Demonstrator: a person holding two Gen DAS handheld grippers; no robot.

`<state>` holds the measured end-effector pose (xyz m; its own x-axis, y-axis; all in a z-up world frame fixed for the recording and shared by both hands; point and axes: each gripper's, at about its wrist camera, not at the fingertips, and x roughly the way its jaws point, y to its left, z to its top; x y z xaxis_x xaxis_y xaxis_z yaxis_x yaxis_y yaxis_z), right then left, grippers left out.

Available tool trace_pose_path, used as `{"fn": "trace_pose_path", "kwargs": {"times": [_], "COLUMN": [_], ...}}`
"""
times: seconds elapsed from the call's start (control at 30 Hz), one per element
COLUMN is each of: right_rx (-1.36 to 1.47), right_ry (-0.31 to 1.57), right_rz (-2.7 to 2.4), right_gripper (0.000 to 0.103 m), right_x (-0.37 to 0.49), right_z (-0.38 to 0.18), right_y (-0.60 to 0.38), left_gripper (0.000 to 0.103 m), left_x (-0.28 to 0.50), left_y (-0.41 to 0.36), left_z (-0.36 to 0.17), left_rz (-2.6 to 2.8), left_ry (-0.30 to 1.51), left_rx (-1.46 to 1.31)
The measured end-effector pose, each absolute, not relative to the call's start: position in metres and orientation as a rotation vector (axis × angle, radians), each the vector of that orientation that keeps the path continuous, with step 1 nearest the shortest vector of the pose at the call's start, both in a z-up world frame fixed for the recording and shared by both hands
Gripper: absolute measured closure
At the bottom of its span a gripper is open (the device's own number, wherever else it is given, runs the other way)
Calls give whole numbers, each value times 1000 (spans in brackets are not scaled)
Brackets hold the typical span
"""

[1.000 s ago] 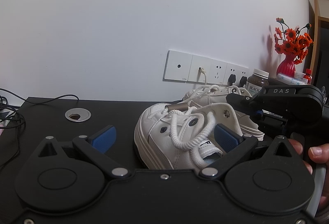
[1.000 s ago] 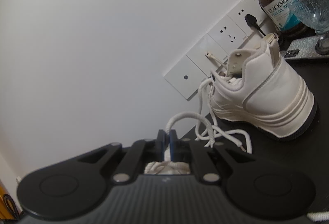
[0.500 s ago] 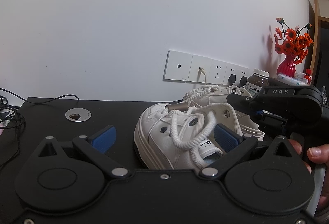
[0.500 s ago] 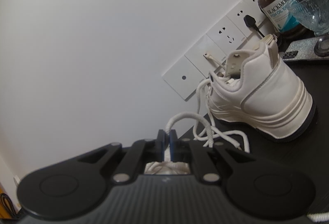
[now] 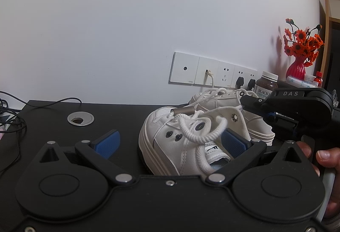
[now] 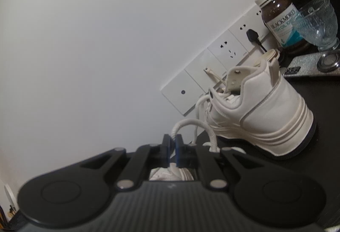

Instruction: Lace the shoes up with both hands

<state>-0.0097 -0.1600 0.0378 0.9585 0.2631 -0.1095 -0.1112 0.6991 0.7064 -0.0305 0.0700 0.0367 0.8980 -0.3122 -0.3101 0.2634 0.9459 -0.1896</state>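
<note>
The near white sneaker (image 5: 180, 142) was framed toe-away between the wide-spread jaws of the left gripper (image 5: 170, 142) on the black desk (image 5: 119, 117). A loop of its white lace (image 6: 191, 125) was pinched above it in the right gripper (image 6: 173, 149), jaws nearly closed, reaching in from the right.

The right tool (image 6: 173, 148) has its blue pads pressed together on a white lace (image 6: 192, 123) that loops up ahead of them. Beyond stands a white shoe (image 6: 263, 119) on the black table (image 6: 314, 168), heel toward the camera, with a brown bottle (image 6: 278, 17) and a glass goblet (image 6: 316, 23) near wall sockets (image 6: 212, 70)
</note>
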Motion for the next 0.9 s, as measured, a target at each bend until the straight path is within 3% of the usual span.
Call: {"fn": "trace_pose_path", "kwargs": {"times": [0.9], "right_rx": [768], "right_ry": [204], "right_rz": [137], "right_gripper": [98], "right_x": [-8], "right_z": [36], "right_y": [-167], "left_gripper": [0], "left_x": [-30], "left_y": [71], "left_z": [37], "left_rz": [-303], "left_ry": [348], "left_rx": [-153]}}
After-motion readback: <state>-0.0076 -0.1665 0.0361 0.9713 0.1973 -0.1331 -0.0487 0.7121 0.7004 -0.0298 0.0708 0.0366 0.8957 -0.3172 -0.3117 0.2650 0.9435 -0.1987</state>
